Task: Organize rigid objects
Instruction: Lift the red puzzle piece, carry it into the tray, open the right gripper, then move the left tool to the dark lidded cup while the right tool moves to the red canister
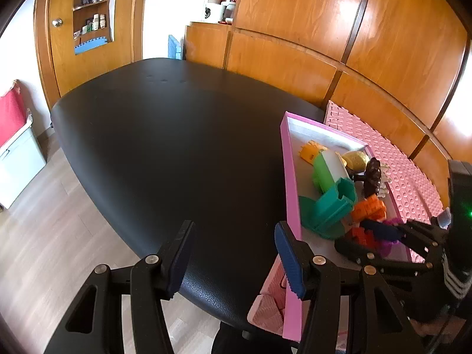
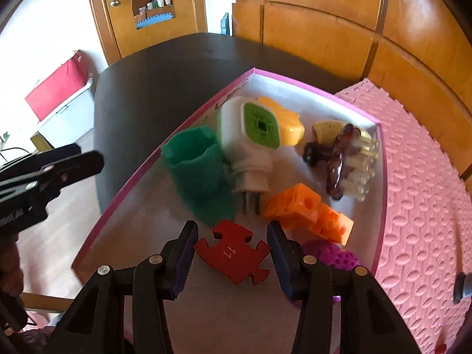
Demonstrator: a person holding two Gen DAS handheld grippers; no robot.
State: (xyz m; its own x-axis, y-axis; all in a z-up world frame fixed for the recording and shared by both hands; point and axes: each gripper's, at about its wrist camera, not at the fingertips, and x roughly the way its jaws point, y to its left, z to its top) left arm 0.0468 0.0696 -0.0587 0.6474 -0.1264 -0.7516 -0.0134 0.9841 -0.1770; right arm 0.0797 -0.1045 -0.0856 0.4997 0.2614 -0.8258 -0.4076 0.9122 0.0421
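Note:
My right gripper [image 2: 233, 234] is shut on a flat red puzzle piece [image 2: 233, 258], holding it over the near end of the pink box [image 2: 165, 150]. Inside the box lie a teal holder [image 2: 197, 171], a white and green plug [image 2: 250, 141], orange cheese-like blocks [image 2: 306, 209], a purple ball [image 2: 333, 255], a yellow piece [image 2: 289, 121] and a brown brush [image 2: 351, 159]. My left gripper [image 1: 234, 236] stands open with nothing between its fingers, over the black table [image 1: 177, 147] just left of the pink box [image 1: 290, 177]. The right gripper [image 1: 380, 233] shows there at the box's near end.
A pink foam mat [image 2: 421, 206] lies to the right of the box, against wooden wall panels. The table's front edge drops to a wood floor [image 1: 44, 236]. A white bin with a red lid [image 1: 14, 147] stands on the floor at left.

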